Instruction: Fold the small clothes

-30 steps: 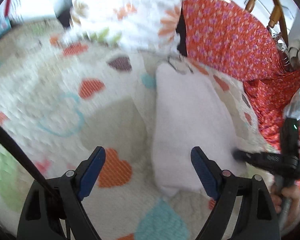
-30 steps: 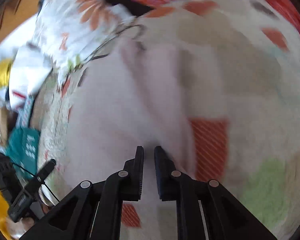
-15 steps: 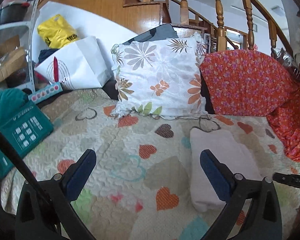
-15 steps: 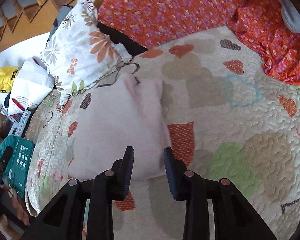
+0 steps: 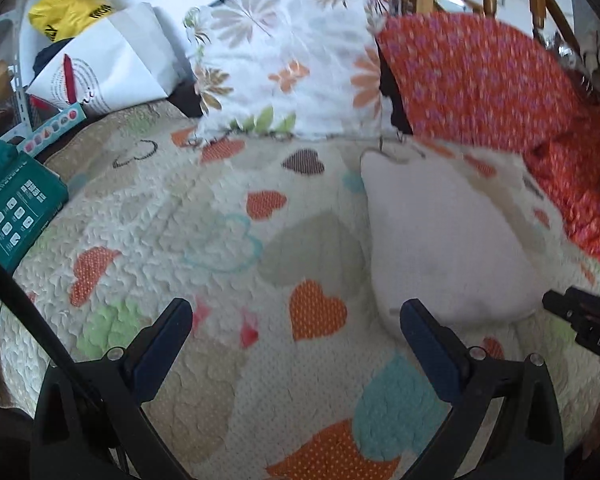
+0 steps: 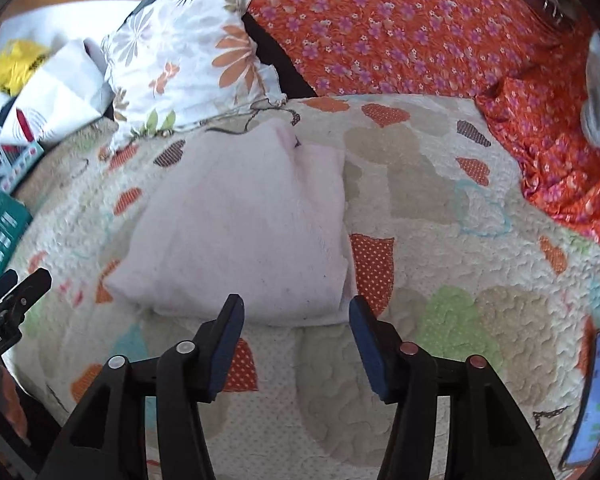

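Right tool (image 6: pixel 296 316) drawn back off folded pink cloth (image 6: pixel 240 232), jaws just opening, empty, left tool (image 5: pixel 296 320) wide.

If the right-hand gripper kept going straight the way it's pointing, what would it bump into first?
Most likely the near edge of the folded pale pink garment lying on the heart-patterned quilt. The right gripper is angled down at it, jaws open with nothing between them. Depth is unclear, so it might touch the quilt just short of the garment.

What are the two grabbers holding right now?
Nothing. The left gripper is wide open over the quilt. The right gripper has just been opening, with nothing between its jaws; the folded white cloth lies free.
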Demonstrator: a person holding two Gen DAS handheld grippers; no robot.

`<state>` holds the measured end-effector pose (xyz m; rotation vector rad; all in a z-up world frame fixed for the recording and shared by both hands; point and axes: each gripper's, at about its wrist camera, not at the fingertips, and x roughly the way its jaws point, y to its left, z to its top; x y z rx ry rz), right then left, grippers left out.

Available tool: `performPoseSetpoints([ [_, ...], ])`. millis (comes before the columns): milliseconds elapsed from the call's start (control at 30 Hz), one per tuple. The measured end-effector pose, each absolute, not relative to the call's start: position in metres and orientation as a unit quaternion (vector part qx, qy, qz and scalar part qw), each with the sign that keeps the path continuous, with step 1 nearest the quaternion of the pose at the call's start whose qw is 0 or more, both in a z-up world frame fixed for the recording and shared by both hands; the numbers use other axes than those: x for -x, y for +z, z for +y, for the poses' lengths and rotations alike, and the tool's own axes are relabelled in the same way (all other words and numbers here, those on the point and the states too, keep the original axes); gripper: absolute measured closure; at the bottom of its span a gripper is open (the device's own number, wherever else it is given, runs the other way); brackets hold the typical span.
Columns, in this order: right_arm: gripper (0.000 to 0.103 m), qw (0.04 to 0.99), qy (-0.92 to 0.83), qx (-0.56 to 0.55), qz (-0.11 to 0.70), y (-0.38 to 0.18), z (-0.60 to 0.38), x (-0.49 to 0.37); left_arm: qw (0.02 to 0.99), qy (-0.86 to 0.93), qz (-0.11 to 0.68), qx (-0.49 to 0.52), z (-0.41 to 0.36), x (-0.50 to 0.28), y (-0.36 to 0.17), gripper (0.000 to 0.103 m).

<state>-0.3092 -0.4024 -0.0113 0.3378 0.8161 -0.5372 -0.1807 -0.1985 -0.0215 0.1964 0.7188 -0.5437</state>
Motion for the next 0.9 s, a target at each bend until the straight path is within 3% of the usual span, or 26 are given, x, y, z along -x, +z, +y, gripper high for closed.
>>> performPoseSetpoints([
  [900,0.037,0.853,-0.247,-0.111,0.446,-0.038,-0.391,0.289,0.821,-0.268,0.484,-0.142,-0.224,0.168,-0.097,0.000],
])
